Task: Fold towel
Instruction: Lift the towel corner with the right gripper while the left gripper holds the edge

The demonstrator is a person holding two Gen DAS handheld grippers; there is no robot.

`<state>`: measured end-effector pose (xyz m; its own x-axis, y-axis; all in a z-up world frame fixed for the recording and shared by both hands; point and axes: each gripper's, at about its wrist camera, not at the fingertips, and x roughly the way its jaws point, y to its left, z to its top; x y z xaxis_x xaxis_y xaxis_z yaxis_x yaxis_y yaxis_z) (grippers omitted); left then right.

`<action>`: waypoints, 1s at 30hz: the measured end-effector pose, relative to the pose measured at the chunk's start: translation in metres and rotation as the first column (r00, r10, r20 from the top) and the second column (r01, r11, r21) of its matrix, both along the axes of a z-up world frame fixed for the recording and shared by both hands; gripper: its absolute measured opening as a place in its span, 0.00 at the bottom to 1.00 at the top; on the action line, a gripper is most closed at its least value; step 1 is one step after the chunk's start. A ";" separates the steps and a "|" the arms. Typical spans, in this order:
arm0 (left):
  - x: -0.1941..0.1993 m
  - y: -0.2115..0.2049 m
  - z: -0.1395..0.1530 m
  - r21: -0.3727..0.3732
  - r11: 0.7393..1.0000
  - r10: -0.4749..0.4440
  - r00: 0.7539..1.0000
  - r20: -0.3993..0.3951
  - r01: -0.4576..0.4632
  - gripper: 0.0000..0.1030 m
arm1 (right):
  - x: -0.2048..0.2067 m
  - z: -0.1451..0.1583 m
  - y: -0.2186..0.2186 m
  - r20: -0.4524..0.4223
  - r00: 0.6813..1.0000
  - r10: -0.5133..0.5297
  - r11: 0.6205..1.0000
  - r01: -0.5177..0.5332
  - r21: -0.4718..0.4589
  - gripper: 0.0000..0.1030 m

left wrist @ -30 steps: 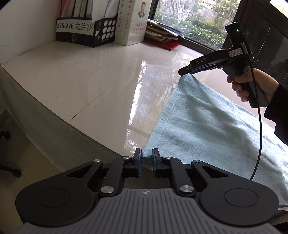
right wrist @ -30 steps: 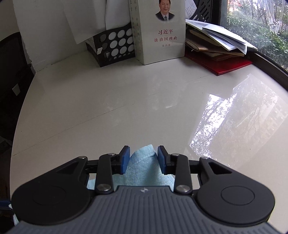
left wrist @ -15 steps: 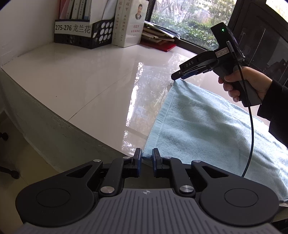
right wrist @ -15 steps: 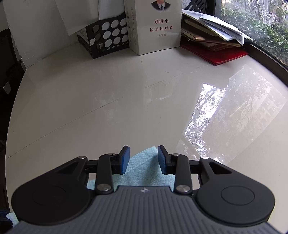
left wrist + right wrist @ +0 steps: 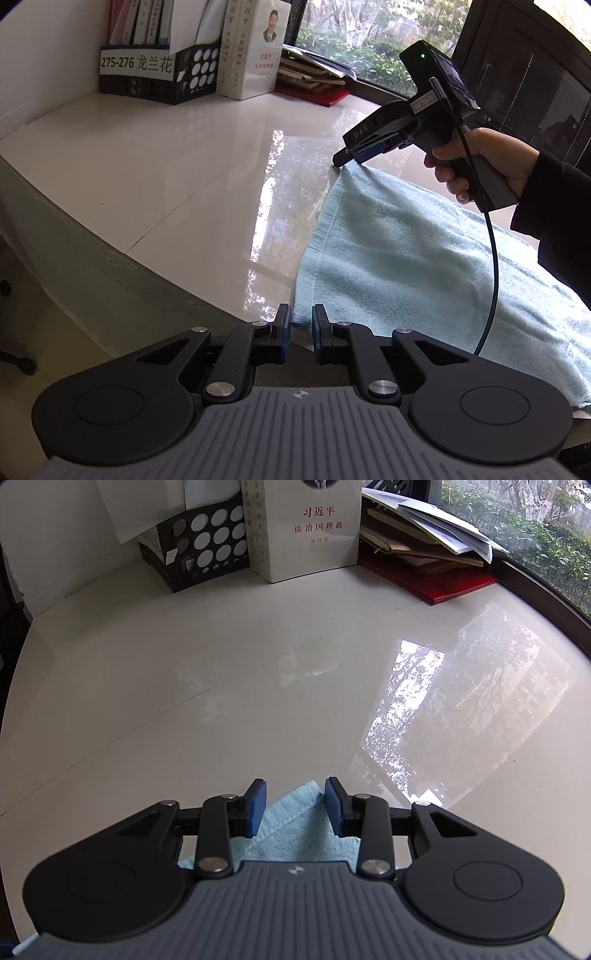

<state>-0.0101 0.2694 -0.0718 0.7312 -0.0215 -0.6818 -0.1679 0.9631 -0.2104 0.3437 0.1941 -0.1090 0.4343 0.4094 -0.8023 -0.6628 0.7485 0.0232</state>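
Note:
A light blue towel (image 5: 406, 266) lies spread on the glossy white table (image 5: 166, 166), on its right part. My left gripper (image 5: 300, 319) sits at the table's near edge, shut on the towel's near left corner. My right gripper (image 5: 341, 160), held by a hand (image 5: 487, 158) in a dark sleeve, pinches the far left corner, which rises slightly to its tip. In the right wrist view the towel (image 5: 295, 823) is bunched between the blue pads of the right gripper (image 5: 295, 797), low over the table (image 5: 258, 664).
A black perforated file holder (image 5: 155, 74), upright white books (image 5: 255, 48) and a red folder under stacked papers (image 5: 314, 88) line the back of the table. A dark monitor (image 5: 535, 81) stands at the far right. The table's curved near edge (image 5: 110, 266) drops off on the left.
The right gripper has carried the far towel corner leftward and slightly lower, tilting down a little. The left gripper has stayed in place on its corner.

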 end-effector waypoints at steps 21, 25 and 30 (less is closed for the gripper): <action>-0.005 -0.010 0.032 -0.078 0.994 -0.067 0.994 0.090 0.074 0.11 | 0.006 0.034 -0.058 -0.080 0.992 -0.093 0.958 0.111 0.263 0.17; -0.009 -0.026 0.049 -0.099 0.986 -0.122 0.983 0.140 0.137 0.11 | 0.000 0.052 -0.082 -0.064 0.992 -0.113 0.941 0.127 0.312 0.17; -0.008 -0.037 0.053 -0.061 0.989 -0.123 0.981 0.149 0.133 0.11 | -0.005 0.064 -0.110 -0.071 0.988 -0.134 0.924 0.151 0.351 0.17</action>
<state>-0.0177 0.2324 -0.0192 0.8100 -0.1654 -0.5626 -0.0074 0.9564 -0.2919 0.3385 0.0841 -0.0446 0.4765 0.6067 -0.6363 -0.5418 0.7726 0.3308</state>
